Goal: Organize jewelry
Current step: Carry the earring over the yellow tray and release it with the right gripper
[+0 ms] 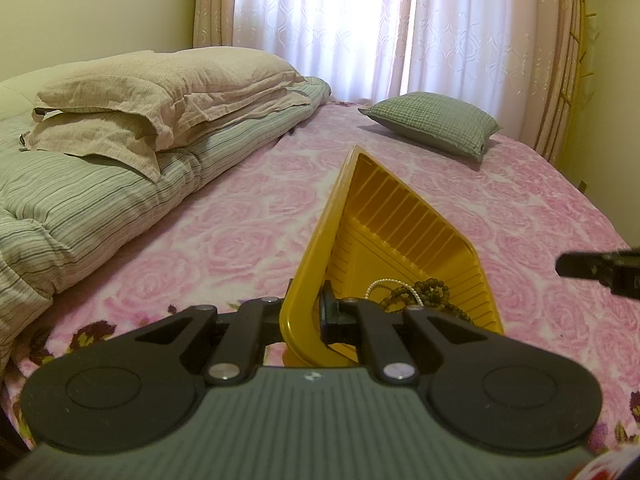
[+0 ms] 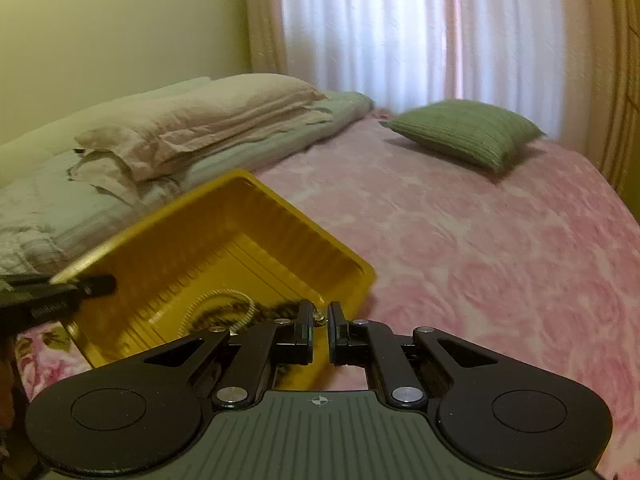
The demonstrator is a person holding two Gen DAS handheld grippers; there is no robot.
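Yellow plastic tray (image 1: 404,236) tilted on pink floral bedspread (image 1: 224,240), near wall pinched in left gripper (image 1: 306,312). Inside, dark bead necklace (image 1: 420,294) and white pearl strand (image 1: 386,283). Right gripper (image 2: 320,318) jaws slightly parted, small metal piece between them at tray's edge.

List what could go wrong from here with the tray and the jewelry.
1. The left tool pinches only the rim of the yellow tray, which is tipped up off the bed; it may slip or twist free.
2. The bead necklace and the pale chain lie bunched at the tray's low end; more tilt may spill them.
3. The right tool seems to pinch something small at the rim; pulling may drag the tangled strands.
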